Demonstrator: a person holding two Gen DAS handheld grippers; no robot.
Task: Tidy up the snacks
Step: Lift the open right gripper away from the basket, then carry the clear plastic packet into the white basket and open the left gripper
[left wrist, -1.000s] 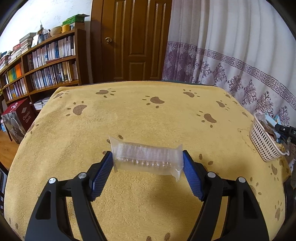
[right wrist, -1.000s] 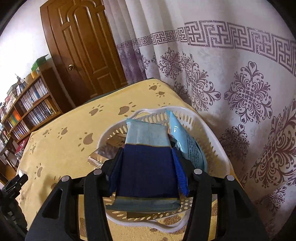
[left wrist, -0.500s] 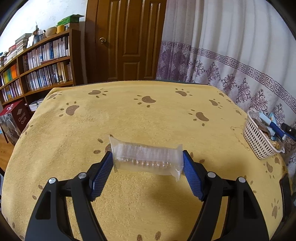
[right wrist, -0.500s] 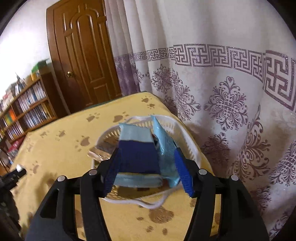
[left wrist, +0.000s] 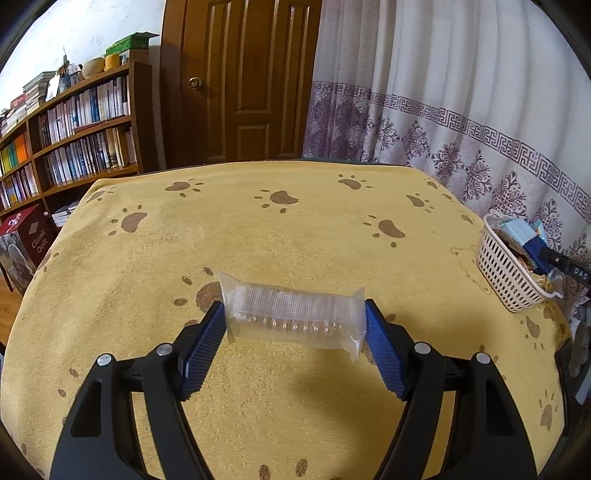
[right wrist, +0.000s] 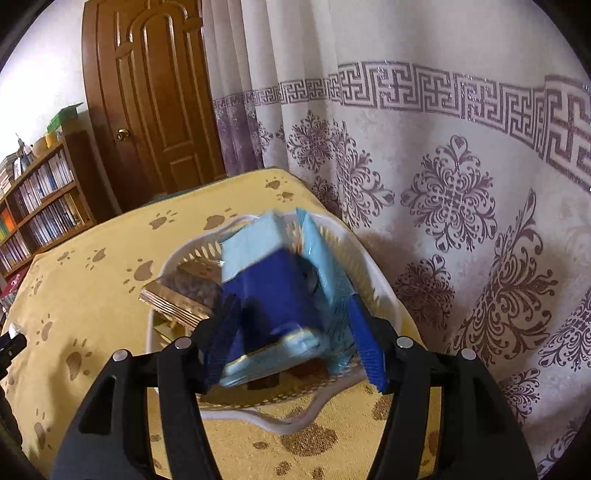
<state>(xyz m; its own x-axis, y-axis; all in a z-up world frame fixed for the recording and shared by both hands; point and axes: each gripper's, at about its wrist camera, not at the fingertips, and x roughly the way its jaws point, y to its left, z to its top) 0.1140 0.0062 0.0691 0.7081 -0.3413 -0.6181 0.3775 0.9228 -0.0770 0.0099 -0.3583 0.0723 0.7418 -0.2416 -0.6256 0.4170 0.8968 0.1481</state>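
Wooden door (left wrist: 243,81), full bookshelf (left wrist: 74,133), patterned white curtain (left wrist: 461,92), white wall (left wrist: 77,33).

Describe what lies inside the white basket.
Inside the white basket lie a dark-and-light-blue packet, a light blue packet beside it and gold-edged wrappers. Anything beneath these packets is covered.

Table (left wrist: 295,229): broad yellow paw-print cloth left bare ahead and left of the white basket (left wrist: 506,273). Basket set at the right edge, close to the curtain (right wrist: 461,184); passage behind it is blocked. Basket interior is crowded with packets (right wrist: 273,280); little room remains.
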